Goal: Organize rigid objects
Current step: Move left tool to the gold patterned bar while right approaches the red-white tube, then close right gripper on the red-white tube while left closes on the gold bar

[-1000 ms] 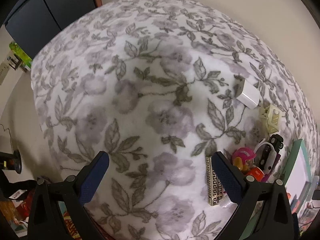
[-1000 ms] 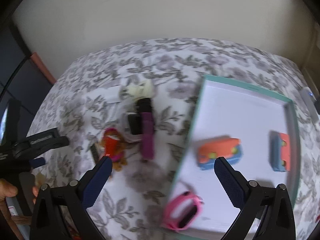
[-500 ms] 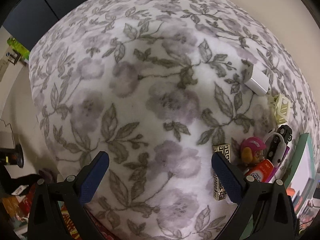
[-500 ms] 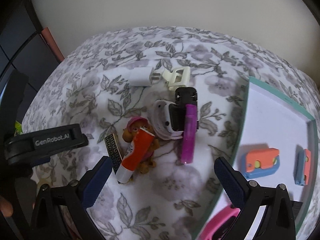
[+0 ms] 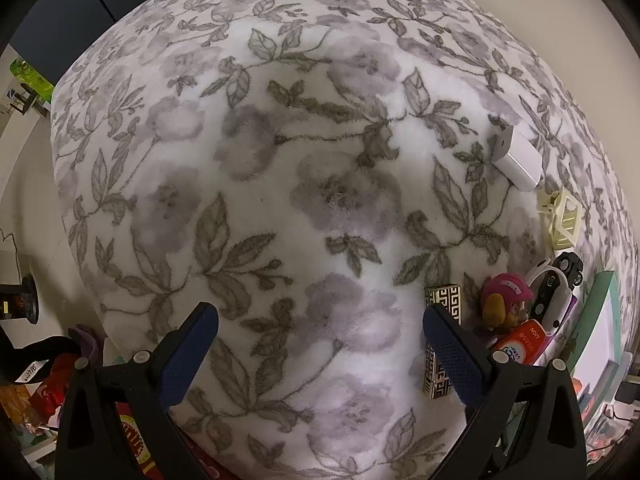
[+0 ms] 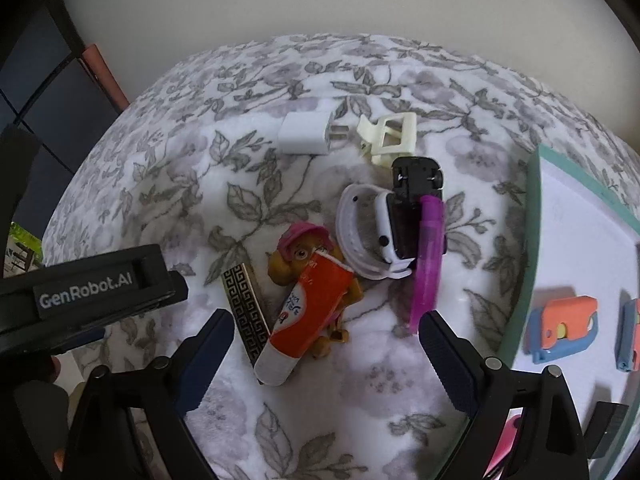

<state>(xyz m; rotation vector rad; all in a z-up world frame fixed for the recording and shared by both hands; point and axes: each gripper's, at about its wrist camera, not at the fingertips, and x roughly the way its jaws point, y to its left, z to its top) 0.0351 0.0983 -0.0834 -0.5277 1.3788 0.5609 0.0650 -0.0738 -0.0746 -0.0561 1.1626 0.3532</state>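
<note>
Right claw (image 6: 326, 330) spread wide, jaws just now closing a little, nothing gripped; hangs above a cluster of small things on the floral-covered tabletop (image 6: 168, 184). Between and just beyond its fingers: an orange glue stick (image 6: 308, 312) lying across a toy pup with a pink cap (image 6: 298, 250), beside a flat gold-and-black patterned case (image 6: 244, 312). Farther up, a white smartwatch (image 6: 366, 232) touching a black toy car (image 6: 416, 176) and a purple tube (image 6: 428, 256). Beyond those, a white charger plug (image 6: 304, 134) next to a cream clip (image 6: 390, 136). At right, a teal-rimmed tray (image 6: 524, 280) holding two orange-and-blue toys (image 6: 560, 328), with something pink at its near edge, mostly hidden.

Left claw (image 5: 320, 338) also wide open and empty, pointing down over bare floral cloth (image 5: 280, 184); same cluster off to its right, patterned case partly behind the right finger (image 5: 452, 354).
</note>
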